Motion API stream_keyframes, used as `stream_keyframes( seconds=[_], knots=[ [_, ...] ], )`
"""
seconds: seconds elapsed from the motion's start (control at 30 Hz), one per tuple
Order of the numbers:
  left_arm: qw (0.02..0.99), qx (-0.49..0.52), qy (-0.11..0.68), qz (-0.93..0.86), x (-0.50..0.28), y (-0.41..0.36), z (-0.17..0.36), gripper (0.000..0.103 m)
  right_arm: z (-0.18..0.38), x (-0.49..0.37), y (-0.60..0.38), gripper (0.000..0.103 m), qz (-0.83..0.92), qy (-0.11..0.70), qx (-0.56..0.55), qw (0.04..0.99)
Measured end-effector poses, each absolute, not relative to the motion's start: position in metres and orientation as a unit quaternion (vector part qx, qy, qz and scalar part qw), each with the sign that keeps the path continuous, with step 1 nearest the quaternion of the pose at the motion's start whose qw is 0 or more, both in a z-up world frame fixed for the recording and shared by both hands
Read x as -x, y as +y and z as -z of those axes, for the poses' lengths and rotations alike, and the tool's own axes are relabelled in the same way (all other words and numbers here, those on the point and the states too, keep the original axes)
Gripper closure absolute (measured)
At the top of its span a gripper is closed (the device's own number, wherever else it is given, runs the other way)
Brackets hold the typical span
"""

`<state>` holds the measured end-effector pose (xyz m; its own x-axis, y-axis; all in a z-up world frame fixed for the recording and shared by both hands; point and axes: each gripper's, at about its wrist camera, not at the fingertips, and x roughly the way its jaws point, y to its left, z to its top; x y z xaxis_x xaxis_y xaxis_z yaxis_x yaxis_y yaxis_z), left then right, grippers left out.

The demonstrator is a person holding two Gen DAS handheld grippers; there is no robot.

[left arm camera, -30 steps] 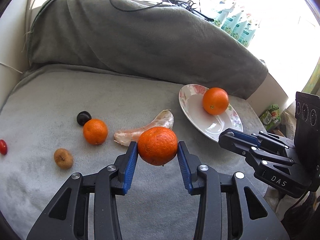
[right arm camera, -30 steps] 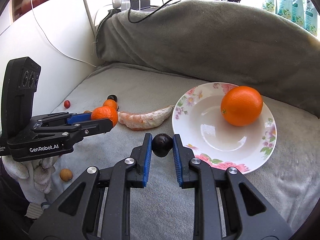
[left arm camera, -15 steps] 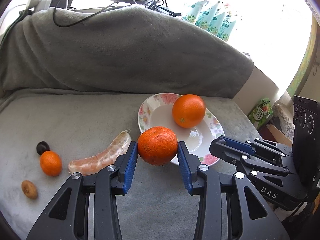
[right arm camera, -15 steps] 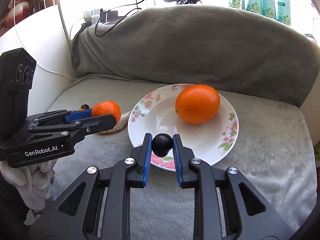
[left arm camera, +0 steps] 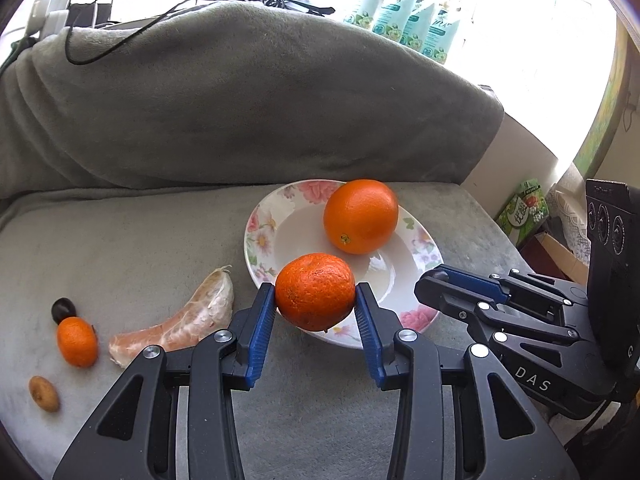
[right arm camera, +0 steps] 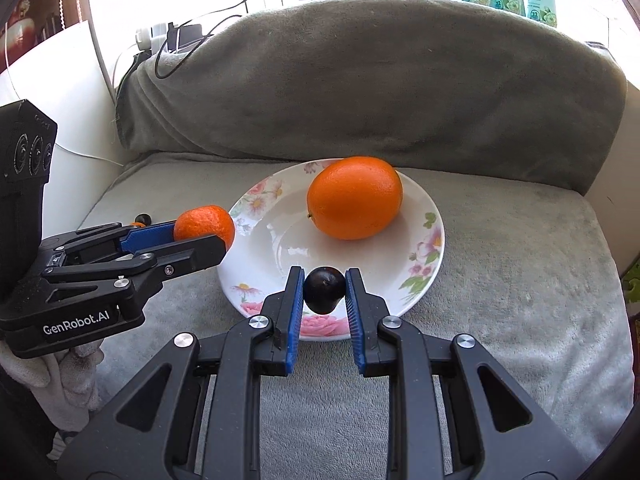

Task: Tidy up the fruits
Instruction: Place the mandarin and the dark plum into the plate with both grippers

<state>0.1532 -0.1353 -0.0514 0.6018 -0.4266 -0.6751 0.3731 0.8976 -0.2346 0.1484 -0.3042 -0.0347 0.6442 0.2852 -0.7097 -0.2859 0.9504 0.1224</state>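
Over the floral plate (right arm camera: 434,236) (one orange (right arm camera: 354,202) aboard), your left gripper (left arm camera: 315,307) fingers pinch a mandarin (left arm camera: 315,291), your right gripper (right arm camera: 325,294) fingers a dark plum (right arm camera: 324,289).

The held tangerine (left arm camera: 315,291) covers the near rim of the plate (left arm camera: 256,236). The right tongs (left arm camera: 430,286) hide their load in the left view. A small brown fruit (left arm camera: 44,394) stays unidentifiable.

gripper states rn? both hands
Left gripper: closed on the mandarin.
Right gripper: closed on the dark plum.
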Motion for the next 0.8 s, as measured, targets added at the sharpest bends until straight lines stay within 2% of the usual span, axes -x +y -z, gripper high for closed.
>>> stream_keyframes(
  seconds=[0.27,0.33,0.37,0.43,0.6,0.67,0.7,0.73,0.8],
  knots=[
    [0.895,0.028,0.388,0.22,-0.155,-0.139,0.052,0.063,0.036,-0.148,-0.305,0.081,-0.154,0.388,0.004,0.909],
    [0.896,0.028,0.385,0.219,-0.154,-0.139,0.051,0.057,0.035,-0.148,-0.306,0.078,-0.15,0.387,0.005,0.91],
    [0.897,0.028,0.382,0.219,-0.154,-0.139,0.05,0.055,0.034,-0.148,-0.306,0.075,-0.148,0.386,0.005,0.91],
    [0.899,0.028,0.379,0.217,-0.153,-0.137,0.048,0.053,0.033,-0.149,-0.308,0.058,-0.146,0.382,0.003,0.913],
    [0.904,0.031,0.373,0.209,-0.155,-0.133,0.047,0.053,0.032,-0.149,-0.311,0.055,-0.138,0.38,0.003,0.915],
    [0.904,0.03,0.373,0.205,-0.155,-0.132,0.046,0.046,0.032,-0.149,-0.313,0.044,-0.131,0.379,0.004,0.916],
    [0.905,0.03,0.373,0.202,-0.155,-0.131,0.046,0.034,0.031,-0.149,-0.313,0.032,-0.127,0.376,0.006,0.918],
    [0.907,0.032,0.371,0.199,-0.154,-0.131,0.046,0.028,0.03,-0.148,-0.313,0.026,-0.123,0.372,0.008,0.92],
    [0.909,0.036,0.367,0.196,-0.153,-0.129,0.045,0.027,0.029,-0.146,-0.314,0.024,-0.122,0.369,0.011,0.921]
  ],
)
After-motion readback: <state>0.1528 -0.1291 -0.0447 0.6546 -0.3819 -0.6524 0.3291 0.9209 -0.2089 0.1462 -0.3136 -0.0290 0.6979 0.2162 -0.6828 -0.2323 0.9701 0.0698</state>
